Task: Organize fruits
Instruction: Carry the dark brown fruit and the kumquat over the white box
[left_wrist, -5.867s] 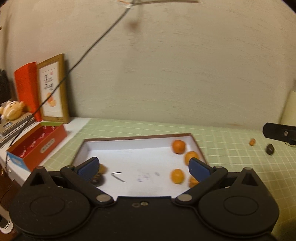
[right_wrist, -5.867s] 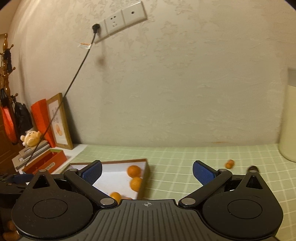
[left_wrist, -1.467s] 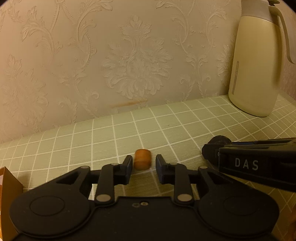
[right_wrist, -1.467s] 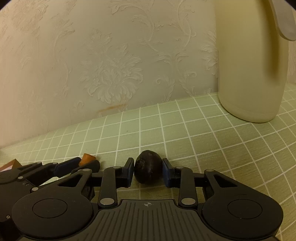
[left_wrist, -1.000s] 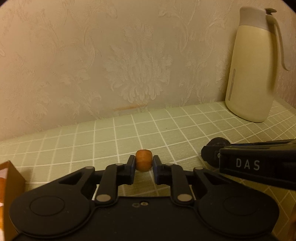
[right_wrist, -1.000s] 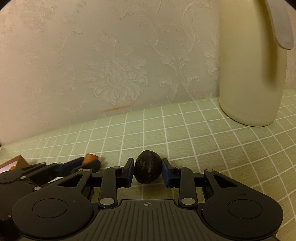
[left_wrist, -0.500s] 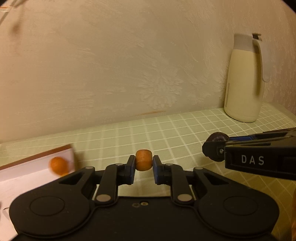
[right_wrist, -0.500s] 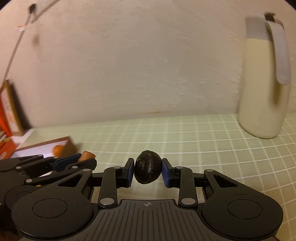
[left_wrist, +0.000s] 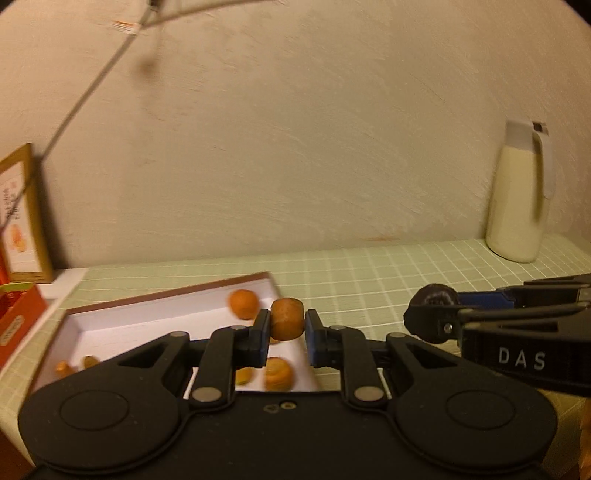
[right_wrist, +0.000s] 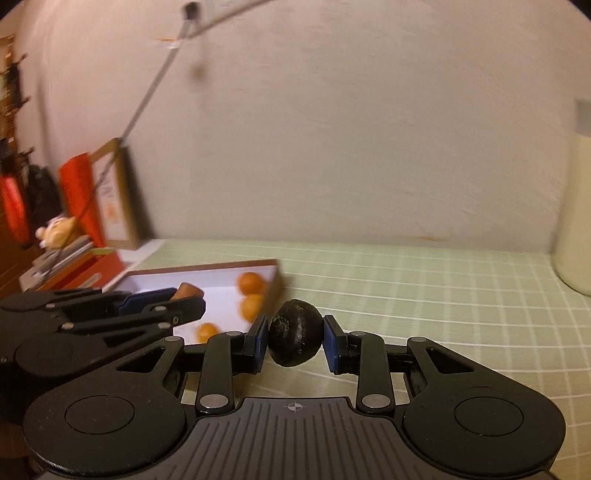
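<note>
Left gripper (left_wrist: 287, 329) was clenched on a small orange fruit (left_wrist: 287, 324), pinched between both pads and held clear of the bench (left_wrist: 369, 273). In the left wrist view this fruit sat in line with the right edge of the box (left_wrist: 147, 317), near its far right corner.

Right gripper (right_wrist: 295, 343) was clenched on a dark fruit (right_wrist: 294, 333), round, near black, also off the bench. In the right wrist view it hung just right of the box's (right_wrist: 275, 286) right wall, over the green checked cloth.

Box: shallow, white inside, brown rim, at the left end of the bench. Inside it, one orange (left_wrist: 243, 304) lay near the far right corner; two more showed by the right wall in the right wrist view, and a fourth nearer the front. Two small orange pieces (left_wrist: 74, 364) lay toward the near left corner. All blurred by motion.

The grippers were side by side, left one over the box, right one beside it.

Cream jug (left_wrist: 519, 195) stood at the far right corner of the bench against the wall. Framed picture (left_wrist: 20, 218) leaned on the wall past the bench's left end, red carton (left_wrist: 18, 317) in front of it. A cable (left_wrist: 92, 88) ran down the wall.
</note>
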